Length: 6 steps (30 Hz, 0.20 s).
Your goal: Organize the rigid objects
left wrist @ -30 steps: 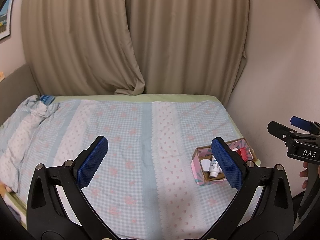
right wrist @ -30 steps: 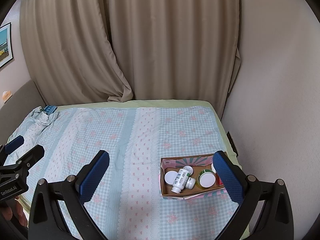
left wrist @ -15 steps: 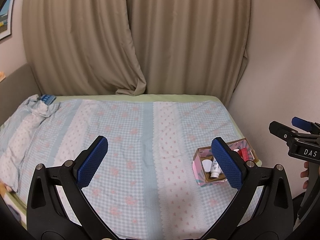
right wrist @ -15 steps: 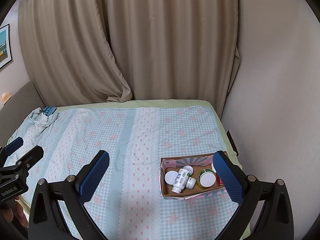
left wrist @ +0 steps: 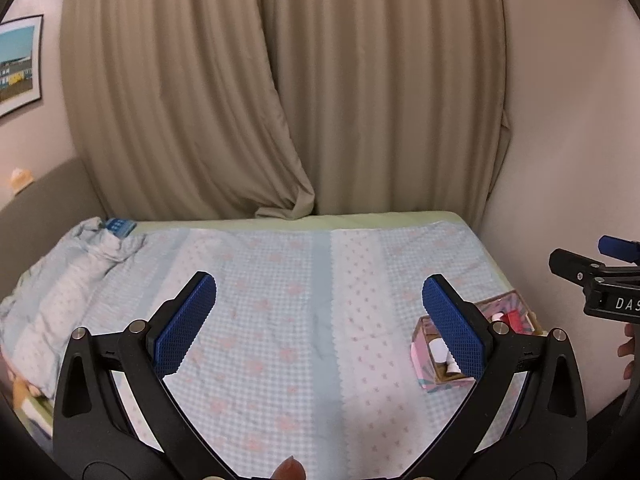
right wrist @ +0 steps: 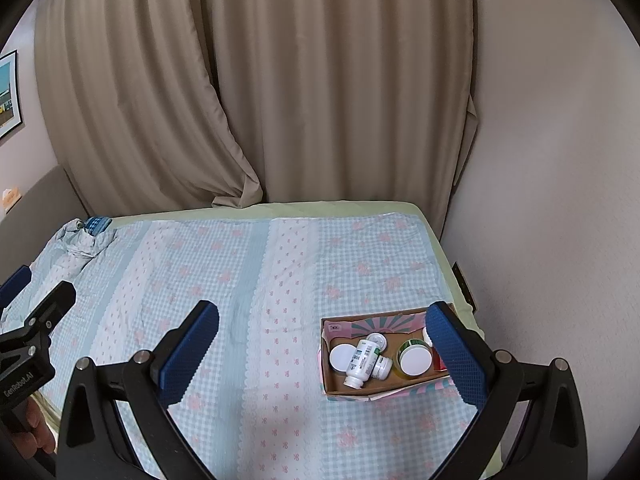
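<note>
Right wrist view: box near the bed's right edge, bottles loose inside. Both grippers, left gripper and right gripper, spread wide, holding nothing. Risk: a clumsy reach shoves the box off the soft bed.

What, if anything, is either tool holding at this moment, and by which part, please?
Nothing is held. The left tool and the right tool are both open and empty above the bed; the bottles and jars lie loose in the cardboard box.
</note>
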Motion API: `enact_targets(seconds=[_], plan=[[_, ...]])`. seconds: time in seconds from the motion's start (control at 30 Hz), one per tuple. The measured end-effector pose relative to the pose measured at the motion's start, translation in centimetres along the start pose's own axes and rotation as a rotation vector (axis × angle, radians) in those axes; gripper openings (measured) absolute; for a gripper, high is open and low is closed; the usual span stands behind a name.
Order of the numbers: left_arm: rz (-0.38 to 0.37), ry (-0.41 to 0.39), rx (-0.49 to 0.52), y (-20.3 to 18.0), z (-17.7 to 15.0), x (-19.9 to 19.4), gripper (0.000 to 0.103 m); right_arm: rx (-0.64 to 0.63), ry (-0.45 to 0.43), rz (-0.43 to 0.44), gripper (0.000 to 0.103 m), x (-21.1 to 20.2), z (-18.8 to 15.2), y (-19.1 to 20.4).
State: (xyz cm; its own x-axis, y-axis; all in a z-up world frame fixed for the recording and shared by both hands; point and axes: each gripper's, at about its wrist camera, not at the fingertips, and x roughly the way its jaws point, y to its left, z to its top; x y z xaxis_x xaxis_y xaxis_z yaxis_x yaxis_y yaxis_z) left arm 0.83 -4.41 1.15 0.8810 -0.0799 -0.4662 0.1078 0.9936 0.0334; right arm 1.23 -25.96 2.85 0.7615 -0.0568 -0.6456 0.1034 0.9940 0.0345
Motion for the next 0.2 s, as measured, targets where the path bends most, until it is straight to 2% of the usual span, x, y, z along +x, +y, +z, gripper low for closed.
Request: enact_targets(seconds=[0.2], plan=[[-0.042,0.016,-0.015,0.35,-0.26,0.38,0.103,0.004,0.0,-0.005,0.103,0.16,0.08,0.06]])
